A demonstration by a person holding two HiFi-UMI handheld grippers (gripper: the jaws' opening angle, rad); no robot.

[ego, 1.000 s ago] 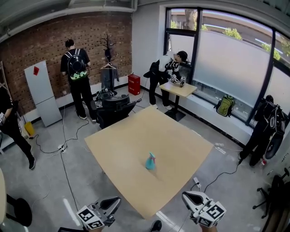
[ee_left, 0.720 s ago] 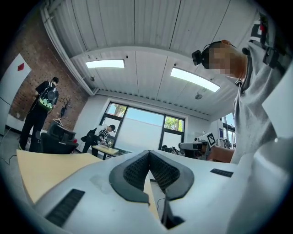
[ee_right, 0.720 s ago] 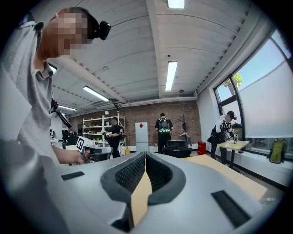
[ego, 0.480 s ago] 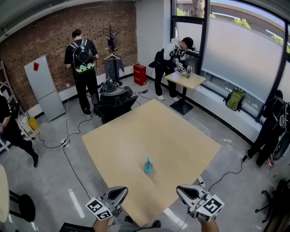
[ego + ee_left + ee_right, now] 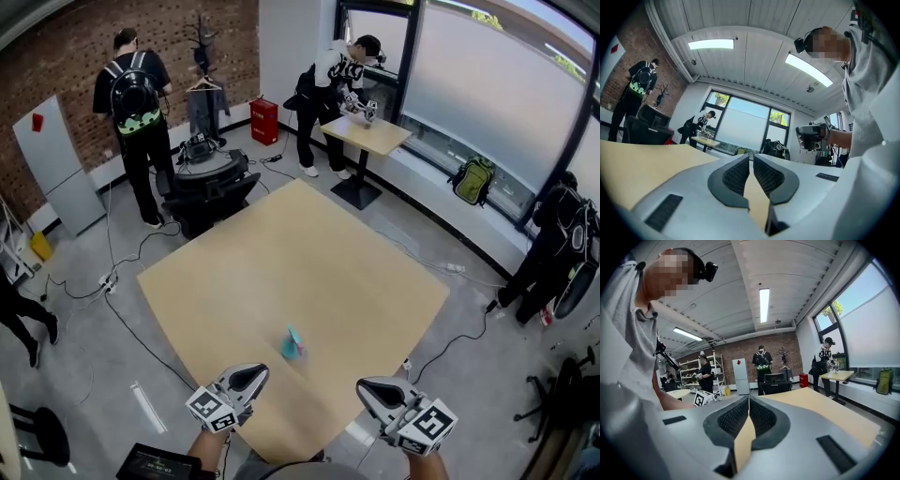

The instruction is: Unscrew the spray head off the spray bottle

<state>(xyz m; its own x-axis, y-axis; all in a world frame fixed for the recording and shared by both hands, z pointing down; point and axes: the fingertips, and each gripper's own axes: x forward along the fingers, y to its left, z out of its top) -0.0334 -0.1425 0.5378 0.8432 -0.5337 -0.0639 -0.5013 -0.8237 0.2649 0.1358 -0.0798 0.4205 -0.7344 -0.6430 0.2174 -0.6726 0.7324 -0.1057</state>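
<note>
We see the spray bottle [image 5: 292, 344], a small teal thing, on the wooden table [image 5: 309, 253], in the part nearest us, a bit in from the near corner & clear of every edge. It's too small & blurred for us to pick out the spray head separately, or to tell whether it sits straight. Neither claw touches it. The left claw [image 5: 257, 374] hangs over the table's near-left edge and the right claw [image 5: 367, 387] over the near-right edge. Both point in toward the table, w/ the bottle ahead of & btwn them but apart from both. In the left claw's own view its jaws are closed tip to tip: the dark ribbed pads [image 5: 736, 174] meet at the front w/ nothing btwn them, only tabletop showing thru the slit lower down. Same for the right claw: its pads are pressed together at the tips & it's empty. Each claw has its marker cube [image 5: 208, 410] at the back end, low in the head view. Beyond the table's far-left edge we see a black office chair [image 5: 208, 192] and a person w/ a backpack [image 5: 131, 103] facing the brick wall [image 5: 66, 75]. Another person [image 5: 328, 84] bends over a small side table [image 5: 367, 134] by the window [image 5: 487, 84].
</note>
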